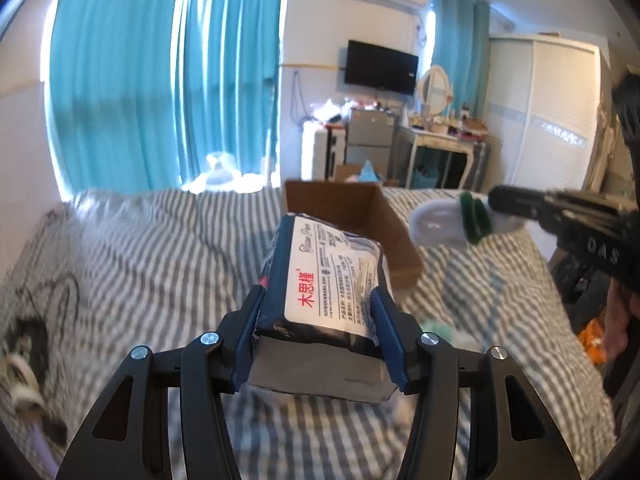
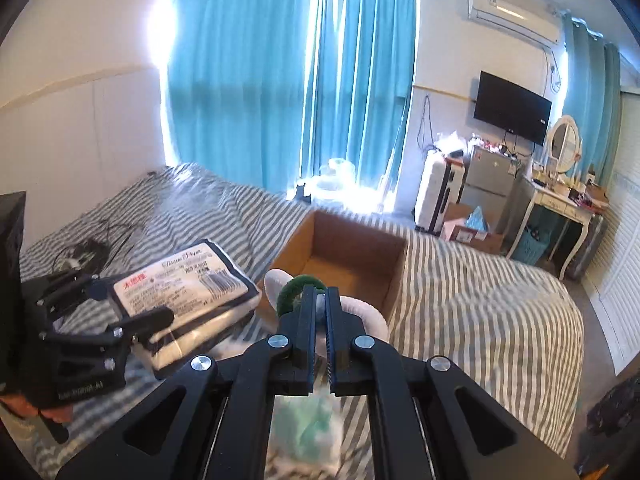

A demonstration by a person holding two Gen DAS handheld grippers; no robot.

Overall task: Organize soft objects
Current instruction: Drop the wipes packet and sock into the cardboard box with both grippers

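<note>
Tissue pack (image 1: 328, 292) clamped in left tool (image 1: 318, 320)

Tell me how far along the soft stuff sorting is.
Nothing looks boxed yet: the visible part of the cardboard box is bare. In hand: left tongs hold the tissue pack; right tongs hold the white plush. Left: a pale-green bundle on the bed.

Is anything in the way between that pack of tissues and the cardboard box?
Nothing visible. The left tool holds the dark-wrapped tissue pack above the striped bed, and the open brown cardboard box lies just beyond it.
</note>
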